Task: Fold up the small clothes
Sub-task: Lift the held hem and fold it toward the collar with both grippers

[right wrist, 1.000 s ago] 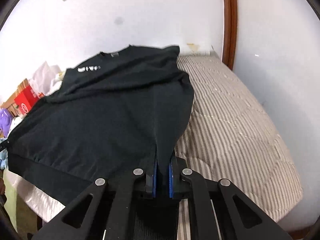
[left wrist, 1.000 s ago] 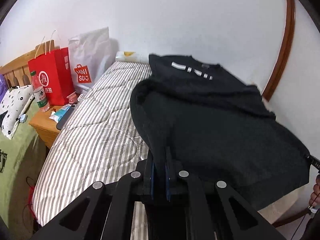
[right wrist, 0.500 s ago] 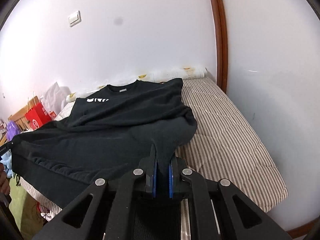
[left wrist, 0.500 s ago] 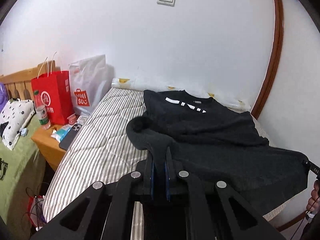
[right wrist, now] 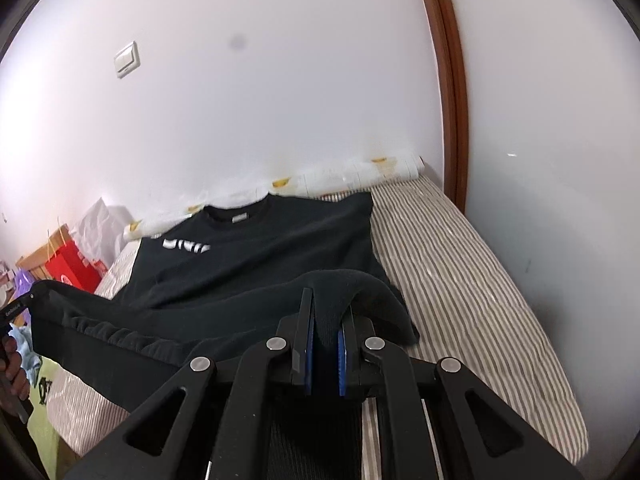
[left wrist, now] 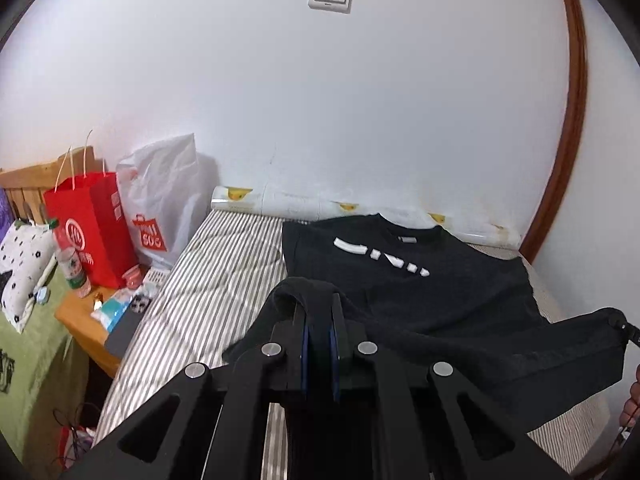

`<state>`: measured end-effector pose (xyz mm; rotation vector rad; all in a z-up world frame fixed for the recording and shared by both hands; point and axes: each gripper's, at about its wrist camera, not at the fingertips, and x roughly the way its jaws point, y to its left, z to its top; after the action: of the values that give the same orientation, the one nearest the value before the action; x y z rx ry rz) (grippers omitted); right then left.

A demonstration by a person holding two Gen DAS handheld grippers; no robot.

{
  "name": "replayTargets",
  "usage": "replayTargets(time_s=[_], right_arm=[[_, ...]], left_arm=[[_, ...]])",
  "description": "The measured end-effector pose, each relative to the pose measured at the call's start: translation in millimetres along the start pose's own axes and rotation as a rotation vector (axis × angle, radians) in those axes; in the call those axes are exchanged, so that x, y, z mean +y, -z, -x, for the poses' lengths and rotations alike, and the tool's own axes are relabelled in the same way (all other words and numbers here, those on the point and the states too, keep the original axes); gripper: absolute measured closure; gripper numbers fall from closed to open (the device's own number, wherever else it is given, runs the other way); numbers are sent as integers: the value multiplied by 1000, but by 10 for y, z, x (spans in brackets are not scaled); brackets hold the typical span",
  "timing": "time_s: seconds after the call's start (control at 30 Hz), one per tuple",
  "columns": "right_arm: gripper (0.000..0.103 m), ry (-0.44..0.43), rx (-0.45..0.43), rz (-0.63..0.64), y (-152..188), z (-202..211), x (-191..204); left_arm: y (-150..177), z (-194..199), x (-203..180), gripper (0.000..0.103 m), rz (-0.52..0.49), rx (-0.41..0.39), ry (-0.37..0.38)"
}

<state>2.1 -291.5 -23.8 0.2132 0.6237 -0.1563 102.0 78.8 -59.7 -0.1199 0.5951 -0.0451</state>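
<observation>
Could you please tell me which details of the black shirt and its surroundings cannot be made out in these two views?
- White lettering on the black shirt: blurred in the right wrist view, foreshortened in the left; unreadable.
- Hem corners: hidden between the fingers of the left gripper and right gripper.
- Small items on the bedside table: too small to identify.
- Neck label: too small.
</observation>
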Motion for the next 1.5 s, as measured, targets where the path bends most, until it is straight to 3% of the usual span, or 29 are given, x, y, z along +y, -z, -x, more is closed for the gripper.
replayTargets(time_s=[0.27, 0.67, 1.13, 1.5], right_arm=[[94, -4, 12, -22, -446, -648, 18], [94, -14, 30, -24, -830, -1698, 60], [94, 24, 104, -98, -774, -2685, -35], [90, 161, 98, 58, -550, -2888, 155]], left_arm=[[-326, -672, -39, 95, 25, 10, -23], [-599, -1743, -69, 94, 20, 77, -49], [-400, -2607, -71, 90, 8, 176, -130], [-202, -2715, -174, 84, -74, 175, -188]])
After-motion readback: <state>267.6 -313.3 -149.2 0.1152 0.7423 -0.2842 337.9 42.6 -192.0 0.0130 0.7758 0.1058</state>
